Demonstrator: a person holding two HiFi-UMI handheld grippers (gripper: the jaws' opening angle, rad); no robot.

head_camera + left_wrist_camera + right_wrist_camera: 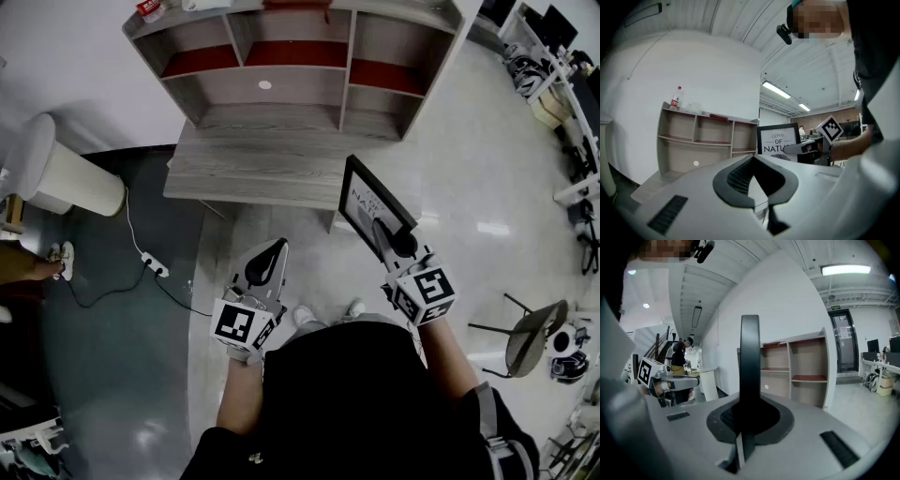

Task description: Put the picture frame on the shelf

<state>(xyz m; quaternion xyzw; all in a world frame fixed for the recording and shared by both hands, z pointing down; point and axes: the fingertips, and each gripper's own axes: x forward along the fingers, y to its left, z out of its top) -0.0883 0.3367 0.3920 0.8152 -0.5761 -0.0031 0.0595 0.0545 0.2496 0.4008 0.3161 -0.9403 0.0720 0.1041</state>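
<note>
The black picture frame [373, 202], with a white printed sheet in it, is held up in front of the person at waist height. My right gripper [398, 246] is shut on its lower edge. In the right gripper view the frame [750, 362] stands edge-on between the jaws. The left gripper view shows its printed face [777, 140]. The grey wooden shelf unit [281, 89] with red-lined compartments stands ahead on a low desk [253, 164], about a step away. My left gripper [265, 265] hangs to the left of the frame, jaws together and holding nothing.
A white cylindrical bin [66, 173] stands left of the desk, with a power strip and cable [155, 267] on the floor beside it. A bottle [675, 98] stands on the shelf's top left corner. A chair [534, 333] is at the right. Another person's feet [56, 261] show at far left.
</note>
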